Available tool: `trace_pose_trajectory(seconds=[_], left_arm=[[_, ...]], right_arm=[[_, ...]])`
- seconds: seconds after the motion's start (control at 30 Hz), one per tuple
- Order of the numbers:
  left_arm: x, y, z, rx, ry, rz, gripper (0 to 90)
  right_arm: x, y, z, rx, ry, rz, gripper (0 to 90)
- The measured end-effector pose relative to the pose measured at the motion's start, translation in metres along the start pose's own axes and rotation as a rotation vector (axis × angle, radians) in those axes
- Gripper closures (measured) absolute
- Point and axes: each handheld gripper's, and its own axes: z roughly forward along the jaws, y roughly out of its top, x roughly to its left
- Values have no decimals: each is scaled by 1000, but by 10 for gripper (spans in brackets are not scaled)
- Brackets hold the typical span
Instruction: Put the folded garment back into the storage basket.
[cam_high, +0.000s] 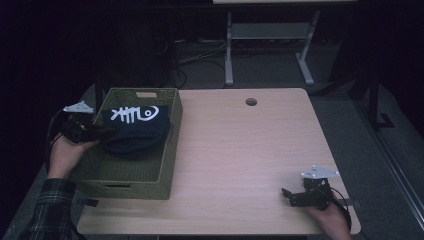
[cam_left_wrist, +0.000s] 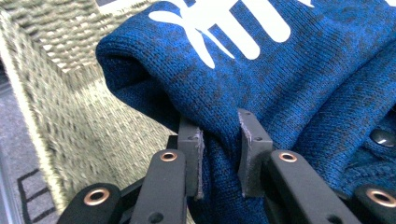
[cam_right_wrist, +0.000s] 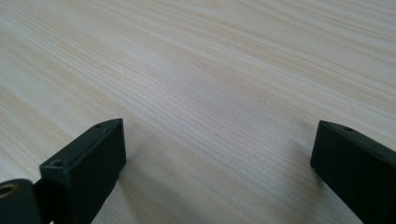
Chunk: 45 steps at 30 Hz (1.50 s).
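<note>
- We see a woven olive basket (cam_high: 131, 176) standing at the left edge of the tabletop (cam_high: 240, 150), reaching from near the far-left corner towards the near-left corner.
- Inside it lies a folded dark blue knitted garment (cam_high: 134, 131) with a white fish-skeleton print, resting in the basket's far half against the far and right walls.
- The left gripper (cam_left_wrist: 219, 151) comes in over the basket's left wall, and its jaws are pinched tight on a fold of the garment's edge, fabric bunched between the pads.
- In the left gripper view we also make out a dark snap button (cam_left_wrist: 383, 136) on the knit and the basket's woven wall behind.
- The right gripper (cam_high: 292, 196) sits low at the near-right corner of the tabletop, jaws spread wide apart, holding nothing, bare wood between them.
</note>
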Motion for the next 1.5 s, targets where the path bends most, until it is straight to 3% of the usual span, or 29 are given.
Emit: trace_pose_trajectory(seconds=[0.2,0.93,1.0,1.17,1.27,1.5], left_arm=[[-1,-1,10,26,-15,17,741],[13,-10,28,90,-25,-24,741],[10,-9,32,122,-11,-3,740],[11,-8,36,137,1,-22,729],[9,-7,38,152,48,-18,656],[11,-7,36,137,89,-24,512]], right_arm=[[0,0,0,0,-1,1,30],[0,0,0,0,-1,1,30],[0,0,0,0,-1,0,30],[0,0,0,0,-1,0,30],[0,0,0,0,-1,1,30],[0,0,0,1,-1,1,30]])
